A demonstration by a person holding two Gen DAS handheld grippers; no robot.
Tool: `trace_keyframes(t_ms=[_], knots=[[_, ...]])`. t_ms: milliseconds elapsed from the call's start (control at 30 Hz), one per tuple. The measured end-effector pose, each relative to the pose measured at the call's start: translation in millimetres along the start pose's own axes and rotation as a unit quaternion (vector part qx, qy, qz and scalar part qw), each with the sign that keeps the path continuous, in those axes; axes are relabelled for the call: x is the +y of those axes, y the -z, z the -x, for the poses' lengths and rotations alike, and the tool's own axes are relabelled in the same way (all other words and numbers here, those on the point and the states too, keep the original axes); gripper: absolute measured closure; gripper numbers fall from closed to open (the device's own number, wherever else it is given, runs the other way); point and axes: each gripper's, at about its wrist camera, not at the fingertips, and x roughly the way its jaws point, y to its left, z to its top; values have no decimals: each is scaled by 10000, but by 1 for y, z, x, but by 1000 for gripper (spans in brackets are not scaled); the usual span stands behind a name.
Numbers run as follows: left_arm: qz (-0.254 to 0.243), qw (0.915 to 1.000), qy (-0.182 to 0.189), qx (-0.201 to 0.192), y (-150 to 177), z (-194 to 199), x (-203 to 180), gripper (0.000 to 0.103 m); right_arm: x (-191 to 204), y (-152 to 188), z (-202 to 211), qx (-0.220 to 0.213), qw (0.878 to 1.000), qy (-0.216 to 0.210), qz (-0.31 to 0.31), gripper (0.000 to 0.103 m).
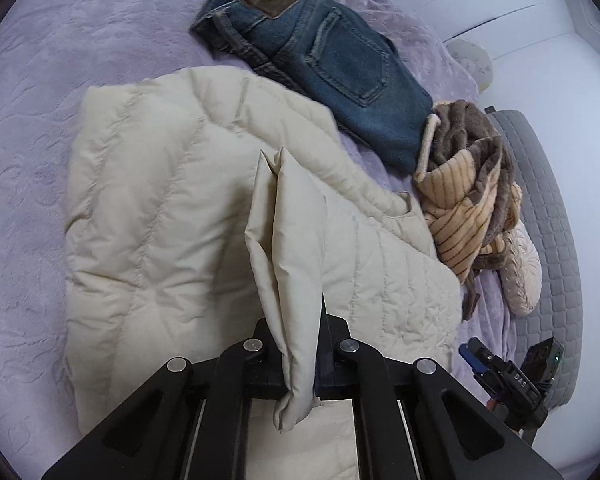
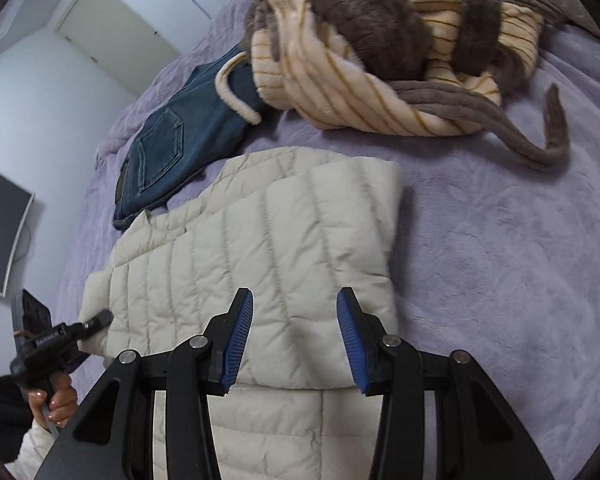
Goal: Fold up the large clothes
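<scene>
A cream quilted jacket point(image 1: 160, 220) lies partly folded on the purple bed cover point(image 1: 40, 80). My left gripper point(image 1: 296, 336) is shut on a raised fold of its fabric, which stands up between the jaws and hangs out below them. In the right wrist view the same jacket point(image 2: 260, 240) lies flat beneath my right gripper point(image 2: 296, 336). That gripper is open, with its blue pads point(image 2: 240, 340) apart above the cloth and nothing pinched. A hand point(image 2: 56, 400) holds the left gripper point(image 2: 96, 320) at the jacket's left edge. The right gripper point(image 1: 496, 376) also shows low right in the left wrist view.
Folded blue jeans point(image 1: 332, 68) lie beyond the jacket. A crumpled brown and cream striped fleece garment point(image 2: 380, 40) sits beside them, its belt trailing over the bed cover point(image 2: 500, 240). A grey quilted mat point(image 1: 548, 200) and a pale pillow point(image 1: 520, 272) lie at the bed's edge. A dark screen point(image 2: 0, 232) hangs on the wall.
</scene>
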Motion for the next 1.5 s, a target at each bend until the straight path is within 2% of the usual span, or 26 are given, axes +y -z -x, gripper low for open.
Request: trace_keyframes(t_ms=[100, 167, 267, 333, 400, 467, 500, 533, 667, 767, 967, 1033, 1100, 1200, 1267, 1400, 1500], knots=[[226, 9997, -114, 38, 4, -2, 21, 94, -20, 2, 1, -23, 9992, 114, -376, 56], [229, 9996, -189, 28, 5, -1, 26, 94, -40, -5, -5, 15, 9967, -92, -802, 55], [194, 9995, -263, 26, 4, -2, 27, 94, -67, -20, -20, 33, 9872, -616, -1473, 55], [111, 9994, -313, 17, 3, 0, 23, 94, -81, -29, -35, 137, 9756, -1155, -1863, 55], [1, 9993, -381, -20, 3, 3, 18, 94, -85, -34, -55, 354, 9620, -1694, -2111, 55], [-72, 9986, -523, -39, 3, 4, 14, 94, -81, -35, -74, 649, 9525, -2046, -2160, 56], [-96, 9983, -577, -22, 3, 4, 14, 94, -76, -36, -78, 709, 9555, -1993, -2058, 73], [-109, 9982, -594, 13, 4, 1, 13, 94, -72, -38, -79, 723, 9635, -1796, -1849, 89], [-297, 9975, -631, 134, 11, -14, 3, 94, -76, -42, -92, 784, 9853, -728, -1332, 90], [-284, 9972, -682, 139, 13, -20, 3, 94, -84, -40, -98, 791, 9858, -566, -1371, 90], [-270, 9970, -714, 155, 11, -21, 4, 94, -81, -40, -68, 274, 9912, 139, -1286, 90], [-262, 9969, -721, 157, 10, -22, 4, 94, -80, -37, -54, 107, 9910, 122, -1326, 90], [-265, 9968, -743, 149, 10, -23, 2, 94, -76, -32, -43, 38, 9915, -110, -1298, 90], [-320, 9961, -807, 134, 11, -24, -2, 94, -52, -18, -33, 163, 9949, -520, -854, 90], [-350, 9956, -855, 127, 12, -26, -5, 94, -34, -8, -39, 369, 9962, -598, -511, 90], [-460, 9944, -944, 121, 11, -25, -11, 94, -24, 8, -71, 690, 9973, -22, -259, 91], [-794, 9895, -1209, 79, 11, -14, -19, 94, -33, 15, -85, 714, 9969, 135, -305, 94]])
